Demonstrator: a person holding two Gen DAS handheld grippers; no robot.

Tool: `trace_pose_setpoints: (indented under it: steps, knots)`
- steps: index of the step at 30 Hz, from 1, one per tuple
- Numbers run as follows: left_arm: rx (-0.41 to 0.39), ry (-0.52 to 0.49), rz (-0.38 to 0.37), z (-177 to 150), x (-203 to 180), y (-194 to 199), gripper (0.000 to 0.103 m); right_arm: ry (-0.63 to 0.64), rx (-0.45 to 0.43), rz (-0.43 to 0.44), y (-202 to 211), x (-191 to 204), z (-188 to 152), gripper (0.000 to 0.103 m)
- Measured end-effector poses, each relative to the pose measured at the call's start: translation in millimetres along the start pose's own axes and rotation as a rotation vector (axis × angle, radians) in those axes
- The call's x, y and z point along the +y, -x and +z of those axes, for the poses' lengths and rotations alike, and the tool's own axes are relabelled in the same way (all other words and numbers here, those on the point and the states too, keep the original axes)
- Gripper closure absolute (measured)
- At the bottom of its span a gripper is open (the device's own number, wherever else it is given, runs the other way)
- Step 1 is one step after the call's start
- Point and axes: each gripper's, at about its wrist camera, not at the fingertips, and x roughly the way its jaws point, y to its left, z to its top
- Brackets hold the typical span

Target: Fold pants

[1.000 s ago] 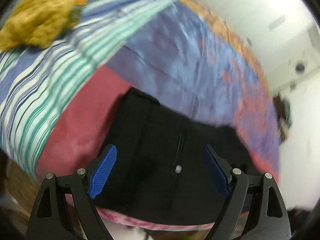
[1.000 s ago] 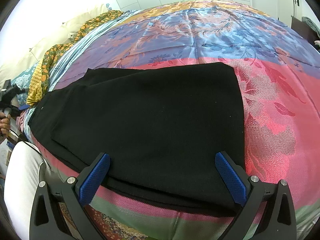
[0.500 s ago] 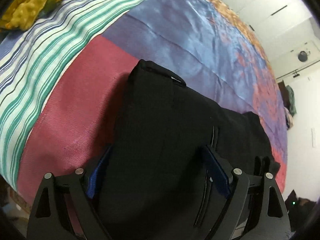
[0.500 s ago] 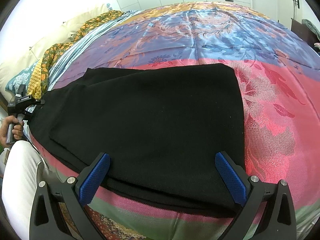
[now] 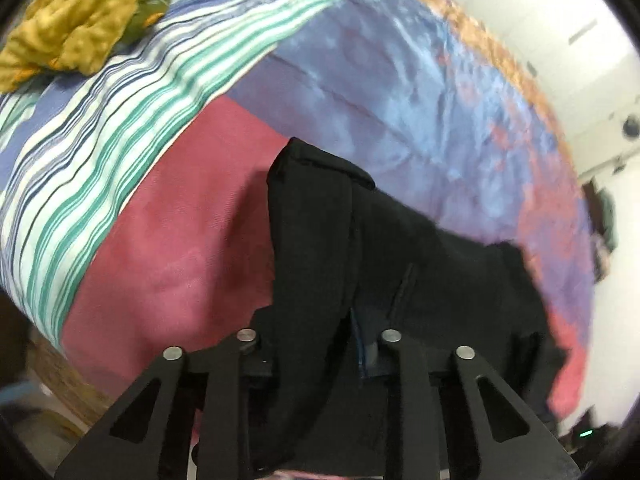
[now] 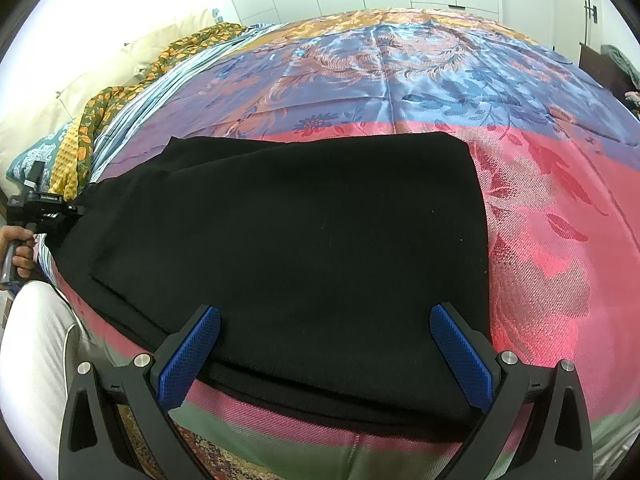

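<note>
Patterned bedspread, black pants pinched in just-closed left gripper, right gripper gaping above hem

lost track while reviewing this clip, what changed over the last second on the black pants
The left gripper has just closed its jaws, pinching a raised ridge of the black fabric pants at their left end; a second ago its blue pads stood wide over flat cloth. The right gripper stayed open over the near edge, and the pants still lie folded on the pink-and-blue satin bedspread.
</note>
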Motion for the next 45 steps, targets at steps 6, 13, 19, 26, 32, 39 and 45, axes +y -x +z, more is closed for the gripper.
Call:
trace_pose_setpoints:
  steps: [6, 13, 19, 26, 32, 39, 45]
  knots:
    - [-0.026, 0.113, -0.255, -3, -35, 52, 0.081, -0.002, 0.004, -0.004, -1, 0, 2, 0.000]
    - [0.007, 0.024, -0.450, -32, -148, 59, 0.081, -0.003, 0.008, -0.014, -1, 1, 3, 0.000]
    - [0.159, -0.109, -0.582, -78, -249, -18, 0.087, 0.003, 0.001, -0.013, -1, 1, 2, 0.000]
    - [0.142, -0.263, -0.561, -90, -300, -15, 0.070, 0.011, -0.003, -0.014, 0, 2, 0, 0.000]
    - [-0.087, -0.310, -0.423, -82, -257, 44, 0.062, 0.008, 0.001, -0.014, -1, 2, 1, 0.000]
    - [-0.194, -0.313, -0.144, -115, -203, 2, 0.074, 0.009, -0.002, -0.018, 0, 3, 0, 0.000]
    - [-0.138, -0.491, -0.076, -165, -221, -60, 0.077, 0.014, -0.007, -0.030, 0, 5, -1, 0.000]
